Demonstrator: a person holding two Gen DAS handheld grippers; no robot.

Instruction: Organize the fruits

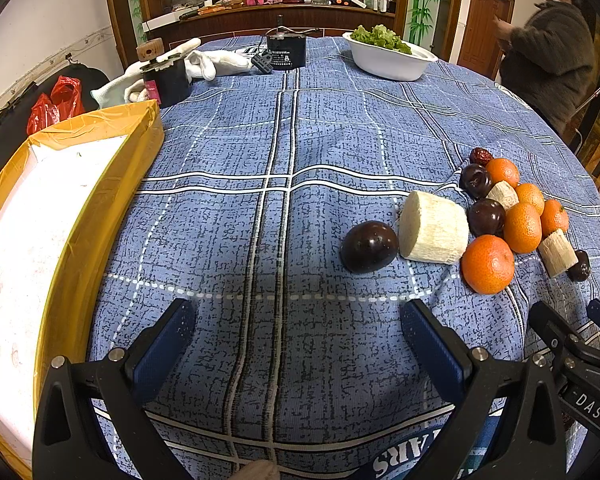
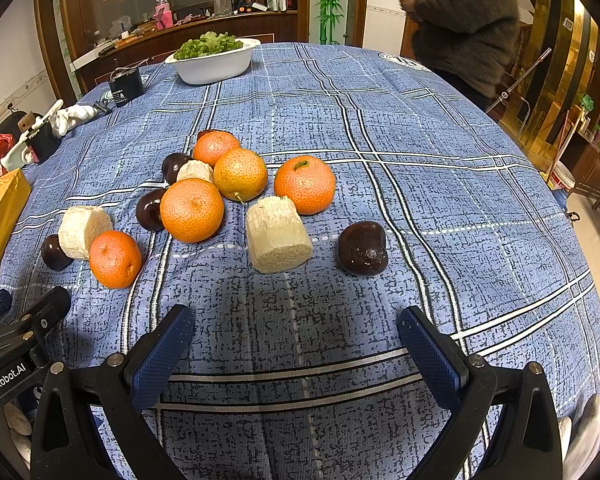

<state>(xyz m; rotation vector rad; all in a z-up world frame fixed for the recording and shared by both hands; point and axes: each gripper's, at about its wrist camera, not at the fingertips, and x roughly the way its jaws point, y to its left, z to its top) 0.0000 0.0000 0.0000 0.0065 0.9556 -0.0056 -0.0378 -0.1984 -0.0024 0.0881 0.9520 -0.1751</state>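
**Fruit scattered, both grippers waiting wide over the blue cloth**

I am holding my right gripper [image 2: 296, 344] low over the checked tablecloth [image 2: 380, 128], its blue-padded jaws spread wide and gripping nothing. Straight ahead of it a peeled sugarcane chunk [image 2: 278, 236] is lying just beyond the fingertips, its long axis running away from me and slightly to the left. A dark water chestnut [image 2: 362, 249] is sitting just to the right of that chunk, apart from the rest. Further ahead and leftward, tangerines [image 2: 192, 210] are crowding together with more dark chestnuts and cane pieces, several of them touching.

I am keeping my left gripper [image 1: 298, 340] equally wide and empty. From it, the fruit is lying ahead and off to the right, with one water chestnut [image 1: 369, 246] nearest, resting against a thick cane chunk [image 1: 434, 227]. To its left a foam box [image 1: 68, 168] edged in yellow tape is standing open, its near rim well apart from the fruit, with a broad stretch of bare cloth between.

The right gripper seems the nearer one for the cane chunk and the lone chestnut; closing across the chunk's short width looks the safer hold. The box is probably the destination, though nothing here confirms it. Round fruit may roll on the cloth. A person [image 2: 466, 20] is standing past the far table edge, beyond a white bowl of greens [image 2: 214, 62].
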